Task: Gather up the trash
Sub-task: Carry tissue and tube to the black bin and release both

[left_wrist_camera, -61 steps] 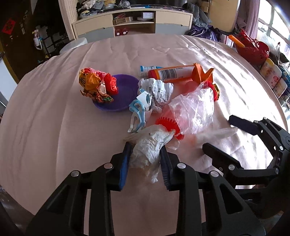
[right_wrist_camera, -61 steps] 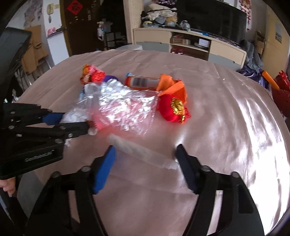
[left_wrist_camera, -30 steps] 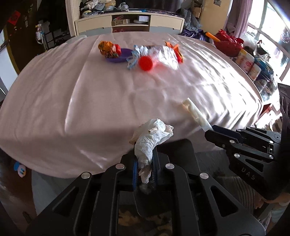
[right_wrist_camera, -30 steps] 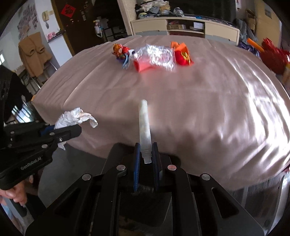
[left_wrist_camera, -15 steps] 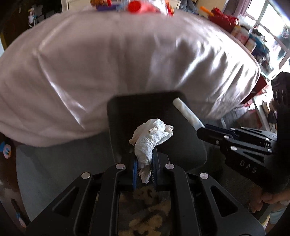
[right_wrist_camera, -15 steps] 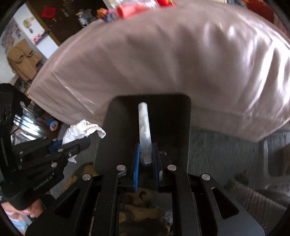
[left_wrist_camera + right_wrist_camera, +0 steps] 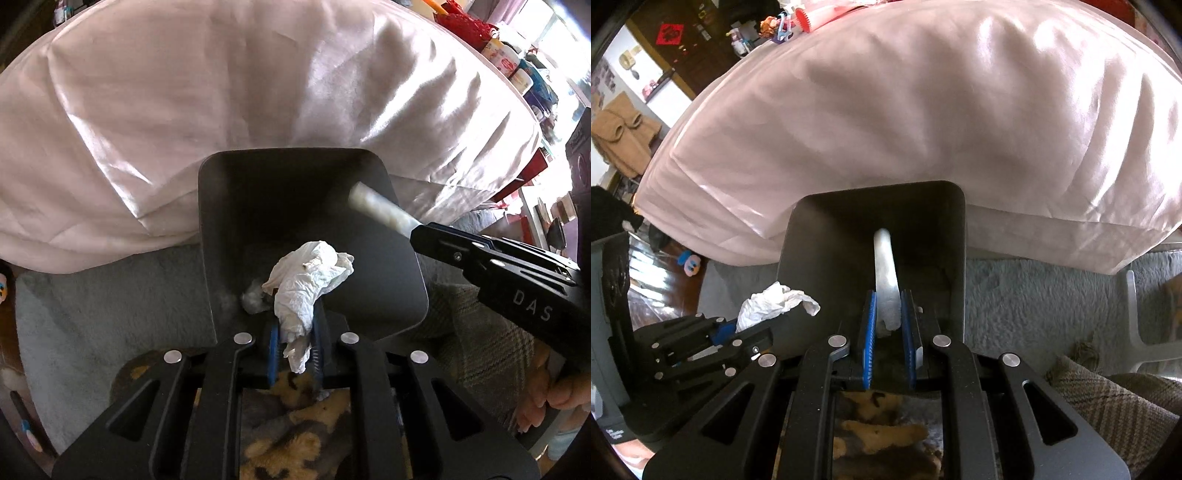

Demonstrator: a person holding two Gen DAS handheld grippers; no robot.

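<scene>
The left gripper is closed tight on a crumpled white tissue, whose loose bulk stands up out of the blue pads and hangs over the mouth of a dark bin. The right gripper is pinched just as narrowly on a pale rolled wrapper, which points forward and slightly down into the same bin.

Two seconds ago both grippers were at the desk top among the litter, the right one spread wide around the wrapper. Since then each has closed on its piece, come back off the desk edge and dropped low, so the bin on the grey rug now fills the middle of both views, with the pink cloth of the desk draped just behind it.

That puts both pieces over the opening, so the carry looks finished and release seems the step in hand. The tissue sits near the bin's near edge, so it could catch on the rim when let go. More trash is visible up on the desk, so the task appears far from done.
</scene>
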